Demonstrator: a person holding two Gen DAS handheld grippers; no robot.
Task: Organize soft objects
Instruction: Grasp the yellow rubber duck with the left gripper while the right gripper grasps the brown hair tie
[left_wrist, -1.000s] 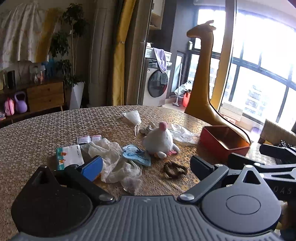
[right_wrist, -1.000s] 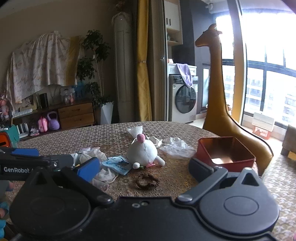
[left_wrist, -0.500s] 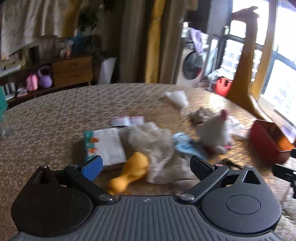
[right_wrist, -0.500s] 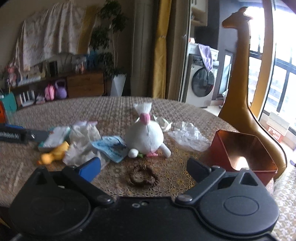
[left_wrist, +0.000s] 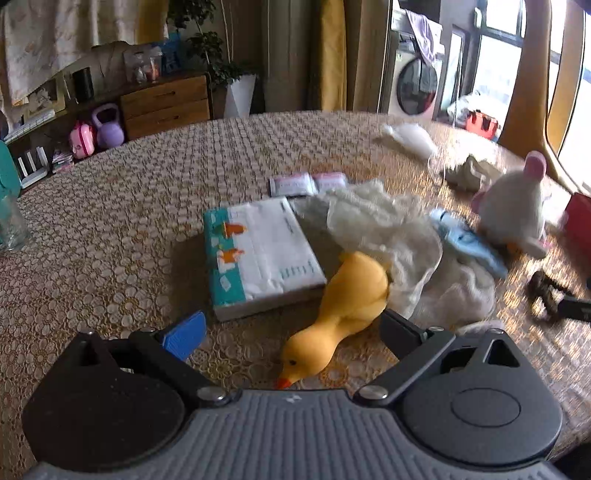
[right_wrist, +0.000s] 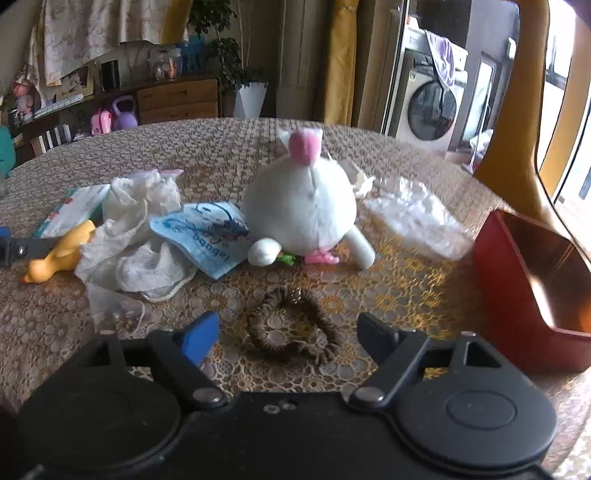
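While its two fingers stood wide apart, the left claw hung low over the bench with the yellow rubber duck lying between them. The black finger sat just beside the duck's body (whether it touched I could not tell) and the blue-tipped finger stood well clear, so nothing was gripped. The duck lay on its side, beak toward the camera, its tail end against a heap of crumpled white plastic. Just behind the duck lay a white and teal tissue pack.

The right claw was closing, yet its fingers were apart to either side of a brown hair scrunchie, which lay flat on the bench between them, touched by neither finger. Directly behind the scrunchie sat a white plush toy with a pink pompom on top. A light blue packet leaned against the plush on the duck's side, and a clear plastic bag lay on its other side. Beyond that bag, at the bench's edge, stood an open red box.
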